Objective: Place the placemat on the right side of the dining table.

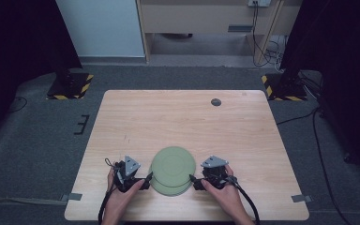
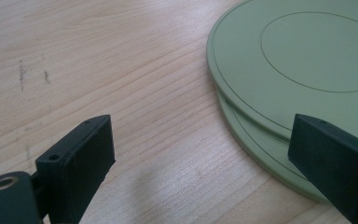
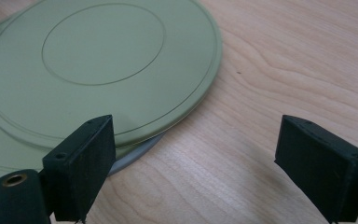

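1. A stack of green plates (image 1: 171, 170) is located near the front edge of the wooden table (image 1: 183, 122), between the two grippers.
2. The top plate (image 2: 307, 60) is seated slightly off-centre on the lower plate (image 2: 265, 151), so that a crescent of the lower rim is exposed toward the person's side. In the right gripper view, a grey edge (image 3: 133, 158) is seen beneath the green ones – whether it belongs to a further plate cannot be told.
3. The left gripper (image 1: 146, 181) is held at the left rim of the stack. Its jaws are spread wide and nothing is gripped; in the left gripper view, one jaw is seen over bare wood and the other over the rim of the plates.
4. The right gripper (image 1: 193, 180) is held at the right rim. Its jaws are likewise released – one is seen above the plate edge, the other above the table – and no plate is clamped.
5. A small dark round disc (image 1: 215, 101) is set in the table near its far edge, well apart from the stack.
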{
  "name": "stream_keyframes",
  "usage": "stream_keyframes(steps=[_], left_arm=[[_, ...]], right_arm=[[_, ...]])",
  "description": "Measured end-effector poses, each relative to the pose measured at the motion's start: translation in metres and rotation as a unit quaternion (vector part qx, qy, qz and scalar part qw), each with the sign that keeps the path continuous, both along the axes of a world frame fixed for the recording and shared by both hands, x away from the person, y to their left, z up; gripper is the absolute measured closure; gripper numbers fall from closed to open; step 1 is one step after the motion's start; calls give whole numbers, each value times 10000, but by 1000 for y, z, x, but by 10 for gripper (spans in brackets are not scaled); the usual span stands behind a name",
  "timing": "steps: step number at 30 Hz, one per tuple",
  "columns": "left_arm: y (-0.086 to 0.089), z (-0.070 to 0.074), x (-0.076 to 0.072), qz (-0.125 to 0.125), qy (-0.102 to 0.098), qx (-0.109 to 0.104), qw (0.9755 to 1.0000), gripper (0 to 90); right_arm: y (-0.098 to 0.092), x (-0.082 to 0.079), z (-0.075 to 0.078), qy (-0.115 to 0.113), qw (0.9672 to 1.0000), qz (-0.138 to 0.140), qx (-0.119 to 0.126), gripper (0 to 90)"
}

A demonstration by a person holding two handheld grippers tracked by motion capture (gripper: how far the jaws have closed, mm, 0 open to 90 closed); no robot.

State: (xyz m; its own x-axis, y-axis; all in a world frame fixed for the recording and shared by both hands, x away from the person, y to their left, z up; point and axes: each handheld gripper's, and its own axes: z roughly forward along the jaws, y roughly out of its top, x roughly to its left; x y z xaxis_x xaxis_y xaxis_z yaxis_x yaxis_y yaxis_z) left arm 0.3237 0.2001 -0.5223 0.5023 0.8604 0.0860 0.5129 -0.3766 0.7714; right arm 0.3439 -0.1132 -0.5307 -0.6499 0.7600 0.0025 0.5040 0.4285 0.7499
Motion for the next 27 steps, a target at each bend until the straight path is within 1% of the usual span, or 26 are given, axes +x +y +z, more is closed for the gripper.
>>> stream_keyframes(steps=[4, 6, 8, 10, 12, 14, 17, 19, 22, 27], left_arm=[[-3, -3, 2, -26, 49, 22, 10000, 66], [-5, -5, 4, -23, 74, 42, 10000, 66], [-6, -6, 5, -46, 100, 29, 9999, 67], [-8, -6, 5, -38, 80, 76, 9999, 63], [-7, -5, 5, -42, 92, 78, 9999, 68], [-6, -5, 5, -13, 89, 108, 9999, 68], [-5, -6, 6, 16, 125, 67, 9999, 66], [-6, -6, 9, 22, 148, 71, 9999, 65], [-9, -5, 11, 2, 112, 184, 9998, 55], [-10, -5, 16, 3, 137, 128, 9998, 50]], right_arm=[[1, 0, 0, -27, 10000, -24, -33, 103], [1, 2, 0, 17, 10000, -74, -25, 82], [3, 5, -1, 10, 9999, -129, 9, 78], [5, 7, -1, -14, 9999, -139, -19, 59], [6, 8, 0, -51, 9999, -98, -85, 79], [6, 6, 2, -96, 9999, -87, -93, 110], [5, 5, 4, -66, 10000, -71, -16, 105], [5, 6, 4, -72, 9999, -59, -81, 106], [6, 8, 2, -66, 9999, -86, -124, 97], [5, 13, 3, -37, 9998, -135, -164, 83]])
